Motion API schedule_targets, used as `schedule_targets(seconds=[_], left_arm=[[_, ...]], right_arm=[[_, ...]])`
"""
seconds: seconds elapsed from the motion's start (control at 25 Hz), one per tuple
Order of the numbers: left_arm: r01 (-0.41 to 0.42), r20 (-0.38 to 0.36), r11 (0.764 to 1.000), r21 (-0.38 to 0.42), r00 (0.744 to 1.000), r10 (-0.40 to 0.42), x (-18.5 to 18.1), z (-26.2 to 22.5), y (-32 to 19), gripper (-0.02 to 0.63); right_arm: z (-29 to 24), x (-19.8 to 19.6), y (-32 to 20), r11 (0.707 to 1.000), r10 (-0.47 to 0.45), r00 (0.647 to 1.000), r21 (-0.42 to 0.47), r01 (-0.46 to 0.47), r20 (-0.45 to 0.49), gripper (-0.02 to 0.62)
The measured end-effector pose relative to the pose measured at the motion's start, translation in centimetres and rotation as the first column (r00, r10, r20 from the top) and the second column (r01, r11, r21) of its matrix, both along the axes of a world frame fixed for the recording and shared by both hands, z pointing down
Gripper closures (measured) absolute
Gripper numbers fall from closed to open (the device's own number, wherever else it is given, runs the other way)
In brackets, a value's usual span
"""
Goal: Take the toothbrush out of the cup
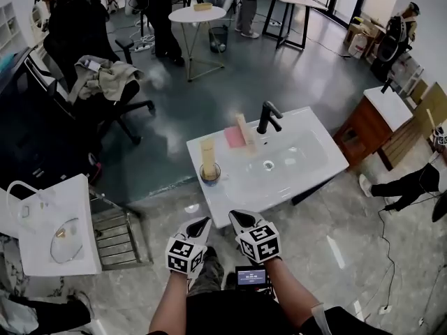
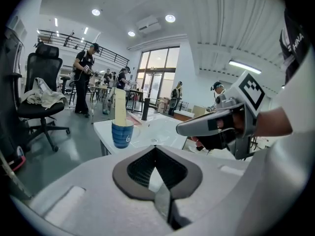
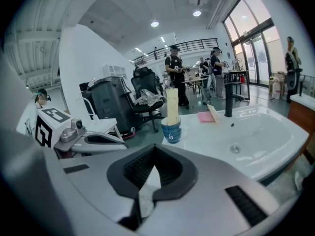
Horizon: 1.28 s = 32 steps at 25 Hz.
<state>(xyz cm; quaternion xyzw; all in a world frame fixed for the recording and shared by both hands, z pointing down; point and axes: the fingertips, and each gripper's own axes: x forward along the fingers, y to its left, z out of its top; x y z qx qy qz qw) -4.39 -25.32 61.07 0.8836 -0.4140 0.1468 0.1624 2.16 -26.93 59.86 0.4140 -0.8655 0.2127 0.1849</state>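
Observation:
A blue cup [image 1: 210, 174] stands on the front left corner of a white sink [image 1: 307, 160], and a tall cream toothbrush pack [image 1: 208, 151] stands upright in it. Both grippers hang side by side just short of the sink's near edge. My left gripper [image 1: 198, 227] is shut and holds nothing, and my right gripper [image 1: 241, 220] is the same. In the left gripper view the cup [image 2: 122, 133] and toothbrush [image 2: 119, 106] lie ahead, beyond the closed jaws [image 2: 155, 148]. The right gripper view shows the cup [image 3: 172, 131] straight ahead of its closed jaws [image 3: 154, 147].
A black faucet [image 1: 267, 117], a pink cloth [image 1: 234, 137] and a beige stick [image 1: 244, 131] sit at the sink's back. A second white basin [image 1: 59, 222] and a metal rack [image 1: 115, 232] stand at the left, an office chair [image 1: 105, 89] behind. A wooden cabinet [image 1: 367, 128] is at the right.

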Motion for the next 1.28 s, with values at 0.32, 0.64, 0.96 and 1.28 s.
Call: schedule_targets(seconds=[0.32, 0.64, 0.96, 1.28], left_arm=[[-0.043, -0.03, 0.999, 0.004, 0.999, 0.043, -1.2, -1.0, -6.5, 0.6], [-0.092, -0.038, 0.996, 0.009, 0.995, 0.093, -2.2, -1.9, -10.5, 0.6], [-0.119, -0.04, 0.993, 0.01, 0.992, 0.119, -2.6, -2.0, -12.6, 0.6], [-0.078, -0.035, 0.997, 0.005, 0.996, 0.078, -2.3, -1.9, -13.9, 0.6]], right_arm=[[-0.3, -1.4, -5.6, 0.999, 0.035, 0.999, -0.005, -0.035, -0.02, 0.586], [-1.2, -2.4, -9.5, 0.996, 0.086, 0.996, 0.0, -0.086, -0.032, 0.586], [-1.1, -3.1, -11.0, 0.995, 0.095, 0.994, 0.002, -0.095, -0.045, 0.586], [-1.2, -2.7, -12.6, 0.998, 0.059, 0.997, 0.002, -0.059, -0.046, 0.586]])
